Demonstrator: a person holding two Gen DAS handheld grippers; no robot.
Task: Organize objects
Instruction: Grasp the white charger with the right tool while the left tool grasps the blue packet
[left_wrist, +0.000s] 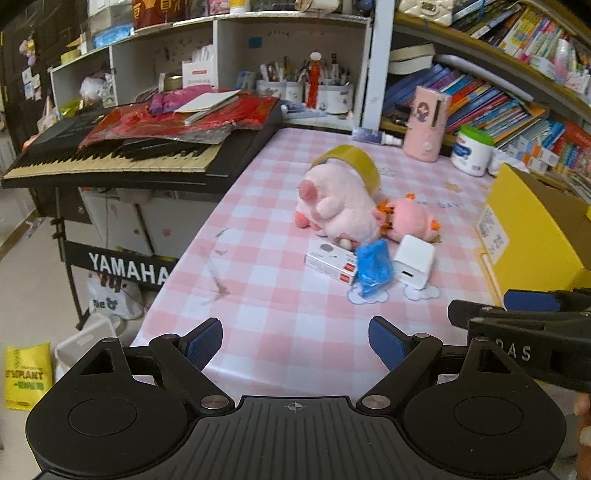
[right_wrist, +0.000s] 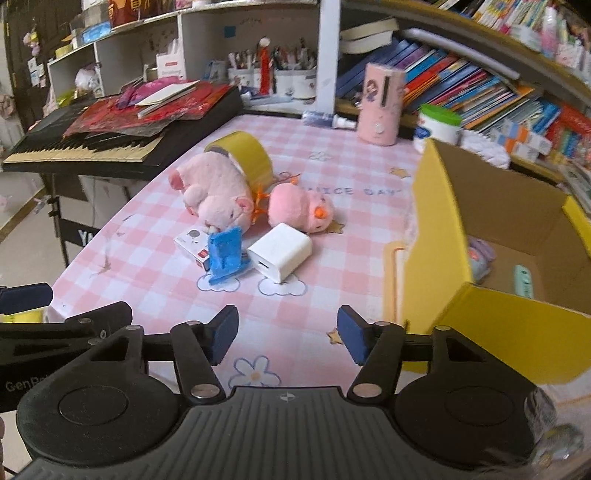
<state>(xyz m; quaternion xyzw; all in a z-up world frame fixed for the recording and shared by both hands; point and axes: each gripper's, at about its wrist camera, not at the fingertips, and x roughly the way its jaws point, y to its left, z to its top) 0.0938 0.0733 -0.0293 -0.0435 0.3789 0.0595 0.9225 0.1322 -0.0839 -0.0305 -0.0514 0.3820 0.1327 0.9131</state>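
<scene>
Left gripper (left_wrist: 295, 341): jaws spread wide, nothing between the pads, poised above the near edge of the checked table (left_wrist: 258, 206). Right gripper (right_wrist: 286, 338): jaws parted, narrower than the left, nothing between them, also over the near edge.

Objects lie clustered mid-table. From the right wrist view, the white charger (right_wrist: 280, 251) sits at 12 o'clock of the right gripper, well apart from it. The blue wrapper (right_wrist: 225, 254) lies just beside the charger at its 9 o'clock, resting partly on a small white box (right_wrist: 190, 242). The large pink plush (right_wrist: 216, 192) lies at 11 o'clock of the charger, its head touching the wrapper. A tape roll (right_wrist: 245, 153) leans against the plush's back. The small pink plush (right_wrist: 299, 206) lies at 12 o'clock of the charger, close to it.

The yellow box (right_wrist: 491, 236) stands open at 3 o'clock of the cluster; small items lie inside, too blurred to identify.
</scene>
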